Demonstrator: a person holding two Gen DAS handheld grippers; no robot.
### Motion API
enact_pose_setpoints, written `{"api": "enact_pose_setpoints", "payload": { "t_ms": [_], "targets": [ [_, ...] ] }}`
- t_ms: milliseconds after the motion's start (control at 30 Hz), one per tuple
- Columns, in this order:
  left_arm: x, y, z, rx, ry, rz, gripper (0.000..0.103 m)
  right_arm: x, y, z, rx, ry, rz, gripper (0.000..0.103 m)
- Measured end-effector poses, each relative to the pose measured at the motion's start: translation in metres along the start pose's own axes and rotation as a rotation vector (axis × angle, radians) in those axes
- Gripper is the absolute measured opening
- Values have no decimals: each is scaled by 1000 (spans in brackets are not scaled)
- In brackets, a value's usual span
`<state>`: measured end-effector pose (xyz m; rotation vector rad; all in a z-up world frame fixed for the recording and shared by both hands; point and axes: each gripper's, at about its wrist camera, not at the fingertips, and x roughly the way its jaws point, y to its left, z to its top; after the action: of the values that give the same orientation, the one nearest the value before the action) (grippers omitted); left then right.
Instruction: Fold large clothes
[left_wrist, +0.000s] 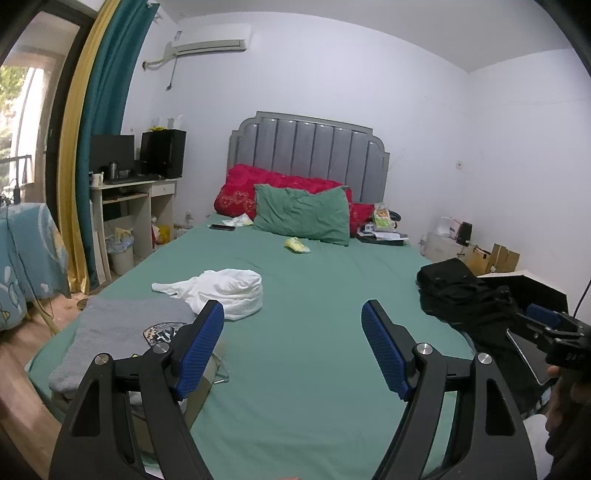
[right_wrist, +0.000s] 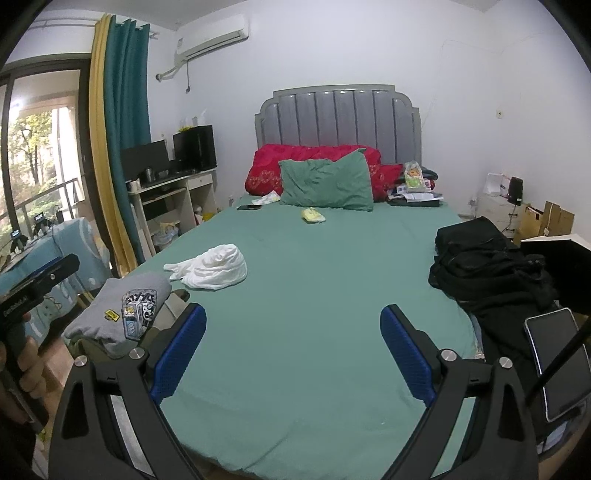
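Note:
A crumpled white garment (left_wrist: 225, 291) (right_wrist: 214, 267) lies on the green bed sheet (left_wrist: 303, 350) (right_wrist: 314, 314), left of the middle. A folded grey garment with a printed patch (left_wrist: 125, 332) (right_wrist: 125, 310) lies at the bed's front left corner. A pile of black clothes (left_wrist: 465, 295) (right_wrist: 487, 269) lies on the right edge. My left gripper (left_wrist: 292, 347) is open and empty above the near part of the bed, just right of the grey garment. My right gripper (right_wrist: 293, 354) is open and empty above the bed's near middle.
A green pillow (left_wrist: 303, 214) and a red quilt (left_wrist: 240, 188) lie at the headboard, with a phone (left_wrist: 222, 227) and small packets near them. A tablet (right_wrist: 557, 365) lies at the right edge. A desk (left_wrist: 133, 199) and bin stand at the left.

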<state>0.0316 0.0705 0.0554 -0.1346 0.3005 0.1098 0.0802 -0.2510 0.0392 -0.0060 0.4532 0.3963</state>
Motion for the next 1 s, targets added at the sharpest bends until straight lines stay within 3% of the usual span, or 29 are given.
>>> {"api": "enact_pose_setpoints", "payload": {
  "t_ms": [1000],
  "targets": [
    [2, -12, 1, 3, 2, -12, 80, 0, 2, -4, 15, -3, -4, 94]
  ]
}}
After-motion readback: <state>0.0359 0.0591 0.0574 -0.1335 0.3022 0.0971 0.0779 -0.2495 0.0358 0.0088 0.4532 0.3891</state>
